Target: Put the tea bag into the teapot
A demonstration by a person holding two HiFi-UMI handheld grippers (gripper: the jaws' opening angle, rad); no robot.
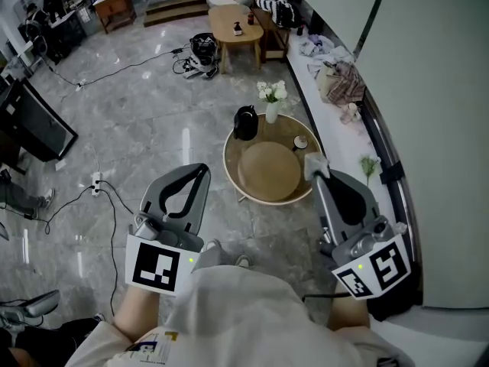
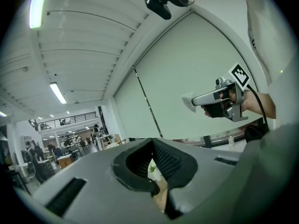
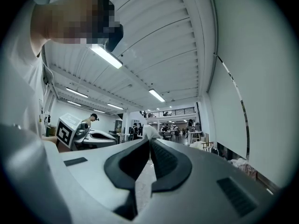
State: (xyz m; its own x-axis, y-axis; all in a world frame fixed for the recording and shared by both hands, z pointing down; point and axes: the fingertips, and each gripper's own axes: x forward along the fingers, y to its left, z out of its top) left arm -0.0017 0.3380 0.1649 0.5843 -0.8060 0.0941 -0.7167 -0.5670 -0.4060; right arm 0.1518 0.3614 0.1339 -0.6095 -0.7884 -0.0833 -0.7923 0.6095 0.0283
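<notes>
A round wooden table [image 1: 286,126] carries a vase of white flowers [image 1: 272,102] on a grey marble floor [image 1: 153,140]; beyond, an oval coffee table [image 1: 225,17] and tangled cables [image 1: 191,66].

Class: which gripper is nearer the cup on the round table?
Right. The right gripper sits just right of the cup; the left gripper hangs far to its left.

On the round table [image 1: 284,131], the teapot [image 1: 244,123] stands at the far left edge, the vase [image 1: 272,112] just right of it, and a mat [image 1: 269,170] in the middle. The left gripper [image 1: 200,170] is left of the table. The right gripper [image 1: 316,171], with the tea bag [image 1: 312,161] at its tip, is over the table's right edge.
</notes>
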